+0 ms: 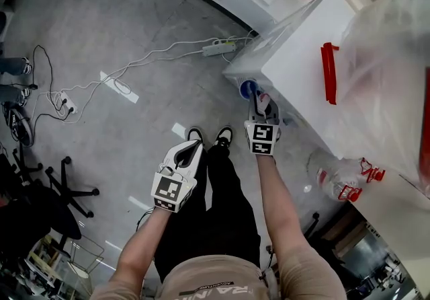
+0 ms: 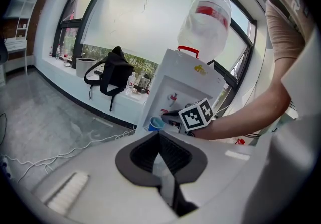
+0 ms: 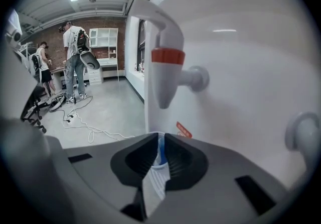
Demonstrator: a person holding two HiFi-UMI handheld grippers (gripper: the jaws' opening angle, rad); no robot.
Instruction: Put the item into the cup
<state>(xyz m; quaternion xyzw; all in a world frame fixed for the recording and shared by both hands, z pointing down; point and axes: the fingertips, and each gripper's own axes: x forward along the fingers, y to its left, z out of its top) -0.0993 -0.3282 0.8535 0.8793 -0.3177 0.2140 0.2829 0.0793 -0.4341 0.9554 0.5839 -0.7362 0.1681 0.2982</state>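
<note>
Far to my left, the black star feet of office chairs (image 1: 67, 188) stand on the grey floor (image 1: 134, 16). White cables (image 1: 127, 70) trail across it to a power strip (image 1: 218, 48) lying near the foot of the water dispenser (image 1: 302, 43). My left gripper (image 2: 159, 135) hangs low in front of my left leg, well apart from the dispenser. Its jaws are pressed together at the tips and nothing sits between them. Looking along it, I see a black bag (image 2: 111, 75) on the window ledge (image 2: 65, 67) off to the left of the dispenser. Below me, between my two arms, are my black and white shoes (image 1: 209, 136). My right gripper (image 3: 159, 140) reaches forward to the white front of the dispenser, and its jaws are clamped on the rim of the blue cup (image 3: 160, 155). The cup is held upright, close against the dispenser and straight beneath the tap (image 3: 168, 62) with the red band. I cannot tell whether anything is in the cup. A second tap (image 3: 301, 137) sticks out further right on the same front, well clear of the cup. On top of the dispenser a red handle (image 1: 328, 71) lies beside the large clear bottle (image 2: 205, 22). In the room behind my right gripper, a person (image 3: 75, 62) stands by the brick wall.
</note>
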